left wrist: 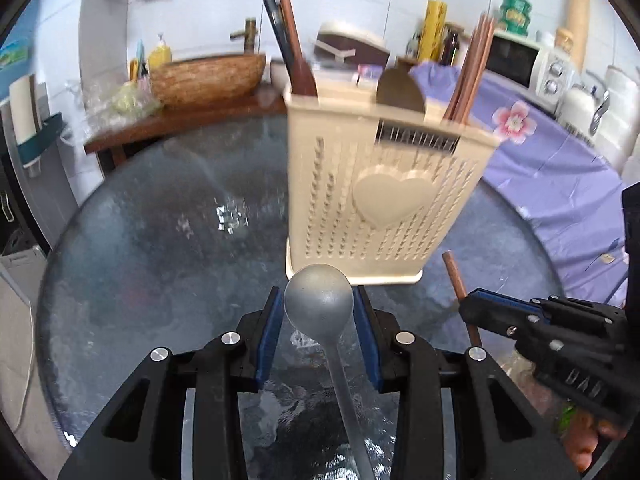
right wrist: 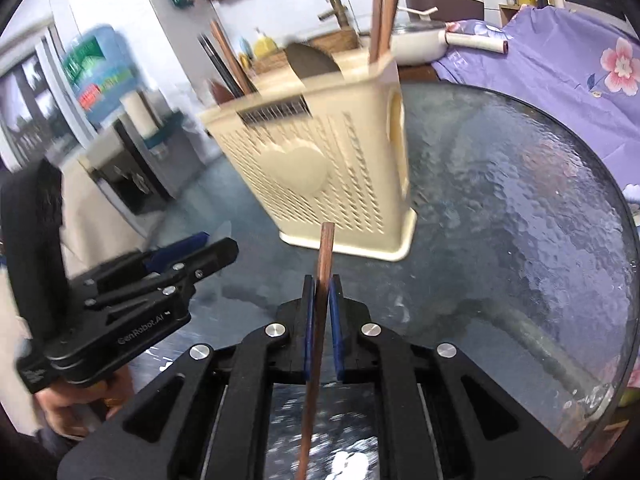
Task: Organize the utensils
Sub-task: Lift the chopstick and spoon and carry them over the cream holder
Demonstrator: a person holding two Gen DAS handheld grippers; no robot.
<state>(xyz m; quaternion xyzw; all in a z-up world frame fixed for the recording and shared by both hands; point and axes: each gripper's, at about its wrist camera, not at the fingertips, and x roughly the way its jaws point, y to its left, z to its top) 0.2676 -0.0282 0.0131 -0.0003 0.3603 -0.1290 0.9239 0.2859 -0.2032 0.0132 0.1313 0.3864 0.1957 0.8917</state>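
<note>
Honestly, the risk starts up close: the left hand-held gripper (left wrist: 319, 312) pinches the grey metal spoon (left wrist: 320, 300) by its rounded bowl, so it could swivel or slide out. At 3 o'clock, the right hand-held gripper (right wrist: 322, 304), pressed together on a thin brown wooden chopstick (right wrist: 325, 256), holds it low, so the tip may wobble. Further off at 12, the cream perforated plastic utensil holder (left wrist: 384, 196) on the dark glass bench (left wrist: 180, 220) is already crowded; a missed slot could tip it.

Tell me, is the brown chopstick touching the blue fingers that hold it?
Touching. The right wrist view shows the chopstick pinched between the blue pads of the right gripper, both fingers pressed against its sides with no gap.
</note>
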